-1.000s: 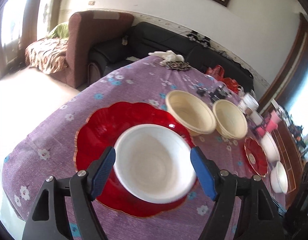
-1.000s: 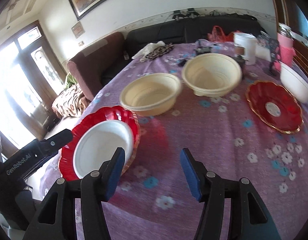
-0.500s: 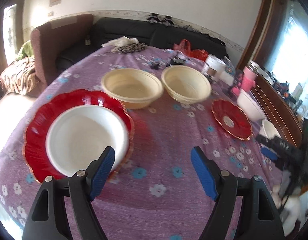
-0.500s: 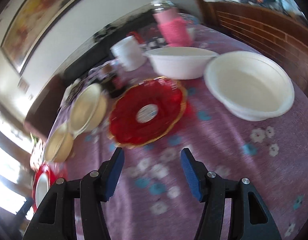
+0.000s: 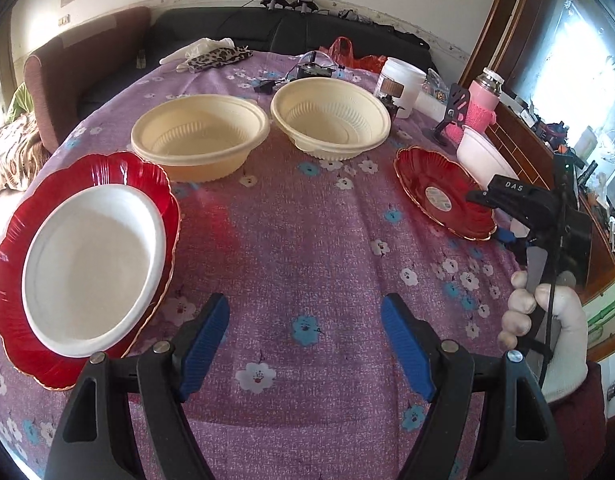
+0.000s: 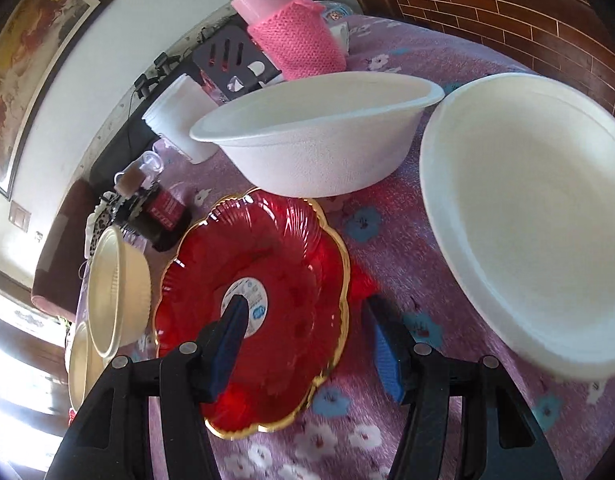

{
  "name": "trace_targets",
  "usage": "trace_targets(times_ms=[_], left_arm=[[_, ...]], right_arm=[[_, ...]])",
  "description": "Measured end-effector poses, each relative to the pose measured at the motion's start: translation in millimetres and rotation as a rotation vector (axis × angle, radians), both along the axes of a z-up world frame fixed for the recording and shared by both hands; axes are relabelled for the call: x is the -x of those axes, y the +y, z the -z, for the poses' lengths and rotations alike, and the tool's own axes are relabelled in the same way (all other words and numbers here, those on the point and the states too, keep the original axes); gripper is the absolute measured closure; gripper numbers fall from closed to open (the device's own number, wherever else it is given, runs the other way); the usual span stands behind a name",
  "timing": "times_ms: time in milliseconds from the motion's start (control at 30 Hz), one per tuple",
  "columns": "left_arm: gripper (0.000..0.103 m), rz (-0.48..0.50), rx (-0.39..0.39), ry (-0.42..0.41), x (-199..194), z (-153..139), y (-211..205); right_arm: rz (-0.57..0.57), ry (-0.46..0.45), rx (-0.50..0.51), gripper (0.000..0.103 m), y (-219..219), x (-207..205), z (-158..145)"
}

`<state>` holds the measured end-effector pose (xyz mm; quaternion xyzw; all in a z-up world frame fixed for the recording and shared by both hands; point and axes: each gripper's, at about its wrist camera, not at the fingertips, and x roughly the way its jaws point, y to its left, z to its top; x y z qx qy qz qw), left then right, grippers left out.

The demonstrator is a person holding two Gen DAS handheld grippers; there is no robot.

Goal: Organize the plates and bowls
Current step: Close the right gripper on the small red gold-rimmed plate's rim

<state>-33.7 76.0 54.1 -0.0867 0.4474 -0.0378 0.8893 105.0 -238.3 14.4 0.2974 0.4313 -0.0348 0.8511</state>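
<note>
**Right gripper straddling small red plate rim; left gripper idle over table**

Left gripper (image 5: 305,344) hung over the purple floral table (image 5: 307,248), fingers wide, holding nothing. A white bowl (image 5: 93,268) sat in the large red plate (image 5: 11,240) at the table's left edge. Two cream bowls (image 5: 199,136) (image 5: 331,118) stood side by side toward the far edge, nearly touching.

Right gripper (image 6: 307,340) was at the small red plate (image 6: 275,272) near the right edge, fingers wide: left finger over the plate's label, right finger outside the gold rim, low by the cloth. Whether either pad touched the plate could not be told. Two more white bowls (image 6: 319,136) (image 6: 527,216) stood beyond the plate, the nearer-centre one just overlapping its far rim in view. A pink flask (image 6: 291,28) and a white tub (image 6: 179,116) stood behind them
</note>
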Motion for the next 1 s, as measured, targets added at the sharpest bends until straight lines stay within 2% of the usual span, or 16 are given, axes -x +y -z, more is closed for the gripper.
trace_targets(times_ms=[67, 133, 200, 333, 433, 700, 833, 1000], left_arm=[[0.025, 0.001, -0.001, 0.004, -2, 2, -1], [0.025, 0.003, 0.003, 0.014, -5, 5, -2], [0.026, 0.008, 0.01, 0.024, -7, 8, -4], [0.026, 0.01, 0.017, 0.036, -10, 11, -5], [0.026, 0.011, 0.025, 0.04, -12, 10, -4], [0.026, 0.02, 0.025, 0.055, -21, 13, -8], [0.026, 0.041, 0.02, 0.072, -28, 18, -20], [0.026, 0.086, 0.021, 0.12, -37, 31, -42]], right_arm=[[-0.016, -0.001, -0.021, 0.054, 1, -2, 1], [-0.042, 0.01, -0.051, 0.078, 1, -3, 5], [-0.097, 0.027, -0.085, 0.09, 6, -1, 11], [-0.183, 0.02, -0.049, 0.091, 25, 16, 8], [-0.243, 0.026, -0.06, 0.091, 33, 33, 7], [-0.4, 0.092, -0.054, 0.091, 34, 98, 11], [-0.434, 0.109, -0.061, 0.091, 23, 124, 11], [-0.442, 0.099, -0.028, 0.09, 15, 133, 10]])
